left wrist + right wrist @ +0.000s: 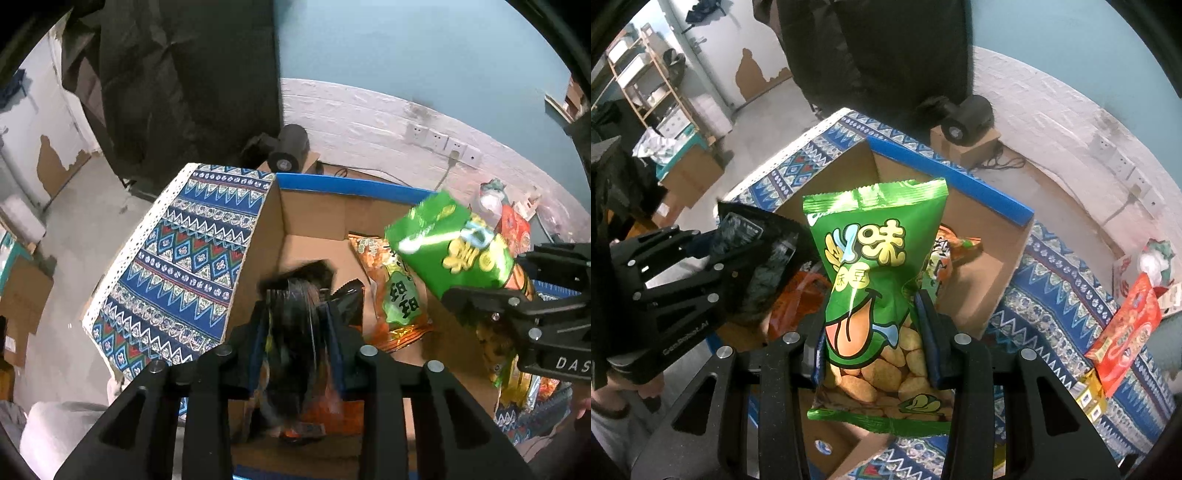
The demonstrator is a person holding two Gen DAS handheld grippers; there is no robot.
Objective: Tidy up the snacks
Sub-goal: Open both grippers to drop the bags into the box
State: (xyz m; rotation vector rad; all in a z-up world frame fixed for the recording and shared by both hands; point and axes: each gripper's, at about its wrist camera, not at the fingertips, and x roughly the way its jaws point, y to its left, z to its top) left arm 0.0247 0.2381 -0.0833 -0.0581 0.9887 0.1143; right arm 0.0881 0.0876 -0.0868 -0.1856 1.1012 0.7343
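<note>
Your green bean-snack bag [875, 295] sits center frame, pinched low by your right gripper [873, 332] so it hangs over the cardboard box [1004, 266]. Your left gripper [295, 332], bottom center, clamps a black packet [295, 306] over that same box, presumably both headed in.

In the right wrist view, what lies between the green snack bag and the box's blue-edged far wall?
An orange snack packet lies in the cardboard box, behind the green bag.

green snack bag [877, 291] and black snack bag [757, 254], both upright over the open cardboard box [990, 280]
</note>
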